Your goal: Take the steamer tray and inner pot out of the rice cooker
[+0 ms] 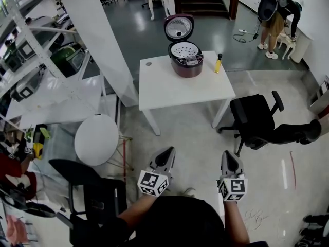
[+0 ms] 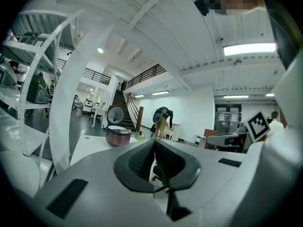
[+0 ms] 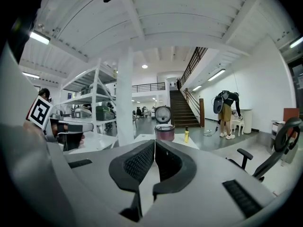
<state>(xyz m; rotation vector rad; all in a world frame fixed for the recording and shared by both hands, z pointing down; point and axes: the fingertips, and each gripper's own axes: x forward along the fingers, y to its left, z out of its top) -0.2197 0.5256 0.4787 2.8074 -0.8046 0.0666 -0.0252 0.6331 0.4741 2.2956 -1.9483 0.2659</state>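
Left gripper (image 1: 168,151) and right gripper (image 1: 230,154), cubes bearing square markers, had jaws together, empty. Cooker (image 1: 186,60) stood open on table (image 1: 175,89), tray (image 1: 184,50) inside; print too small to read.

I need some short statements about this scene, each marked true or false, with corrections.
1. The dark red rice cooker has its lid open. True.
2. The perforated white steamer tray lies on the white table. False: it sits in the cooker.
3. The yellow bottle stands on the table beside the cooker. True.
4. The left gripper holds the tray. False: its jaws are together, empty.
5. The right gripper is open. False: shut.
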